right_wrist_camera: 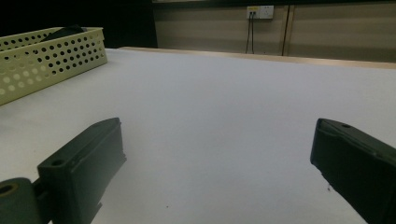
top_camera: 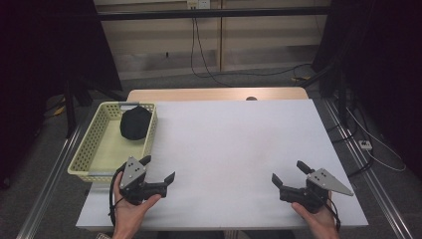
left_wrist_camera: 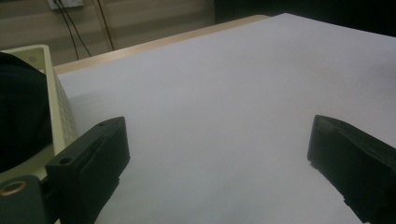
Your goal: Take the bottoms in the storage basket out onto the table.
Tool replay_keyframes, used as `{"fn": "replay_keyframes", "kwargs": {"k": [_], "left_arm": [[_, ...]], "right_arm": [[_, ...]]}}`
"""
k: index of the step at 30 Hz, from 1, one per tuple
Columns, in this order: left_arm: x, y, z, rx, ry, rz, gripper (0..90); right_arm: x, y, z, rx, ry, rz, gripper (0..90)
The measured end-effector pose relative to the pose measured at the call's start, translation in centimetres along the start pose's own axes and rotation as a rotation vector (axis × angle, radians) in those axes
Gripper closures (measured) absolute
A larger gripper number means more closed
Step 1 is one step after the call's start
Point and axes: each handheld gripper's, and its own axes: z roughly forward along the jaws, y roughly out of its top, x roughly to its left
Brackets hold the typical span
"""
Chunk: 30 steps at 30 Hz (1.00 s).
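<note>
At far left edge of the white-topped desk [top_camera: 234, 149]: pale yellow perforated plastic basket [top_camera: 94, 144], long axis running away from the person, a rounded black lump [top_camera: 135, 123] in its far end. Left tool [top_camera: 159, 168] just beside the basket's near corner, jaws wide apart, nothing between, pointing right and forward. Broad bare white surface across the middle, open to the far wooden edge. Right tool [top_camera: 288, 172] near the front right corner, jaws apart, empty, pointing left.
</note>
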Motion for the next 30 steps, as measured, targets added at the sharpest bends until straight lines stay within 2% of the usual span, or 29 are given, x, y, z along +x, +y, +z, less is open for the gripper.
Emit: {"fn": "replay_keyframes", "kwargs": {"k": [3,5,8,14,16,17,22,24,26,30], "left_arm": [[0.2,0.2,-0.1,-0.003,0.002,-0.009,5.6],[0.4,0.6,-0.1,-0.002,-0.013,-0.012,5.9],[0.4,1.1,0.1,0.000,-0.016,0.006,5.9],[0.7,2.0,0.4,-0.012,-0.024,-0.003,4.4],[0.8,2.3,0.5,-0.020,-0.008,0.008,4.6],[1.0,2.4,0.6,-0.015,0.026,0.010,4.8],[1.3,2.6,0.8,-0.027,0.019,0.011,6.1],[1.4,3.1,0.8,-0.026,0.025,0.022,5.7],[1.7,3.5,0.9,-0.035,0.017,0.016,5.6],[2.4,4.5,0.9,-0.029,0.034,0.009,5.4]], "right_arm": [[0.1,0.0,0.0,-0.001,0.003,0.002,2.8],[0.1,0.0,0.1,0.002,0.007,0.000,2.8],[0.0,0.0,0.2,0.006,0.005,0.006,2.8],[0.0,0.0,0.1,0.004,0.003,0.002,2.7],[0.0,0.0,0.1,-0.001,-0.003,0.004,2.7],[0.0,0.1,0.1,-0.004,-0.005,0.006,2.7],[-0.1,0.1,0.1,-0.007,0.006,0.010,2.1],[-0.1,0.1,0.1,-0.005,0.008,0.010,2.1],[-0.1,0.0,0.1,-0.003,0.009,0.011,2.0],[0.0,0.0,0.1,0.001,0.018,0.008,2.1]]}}
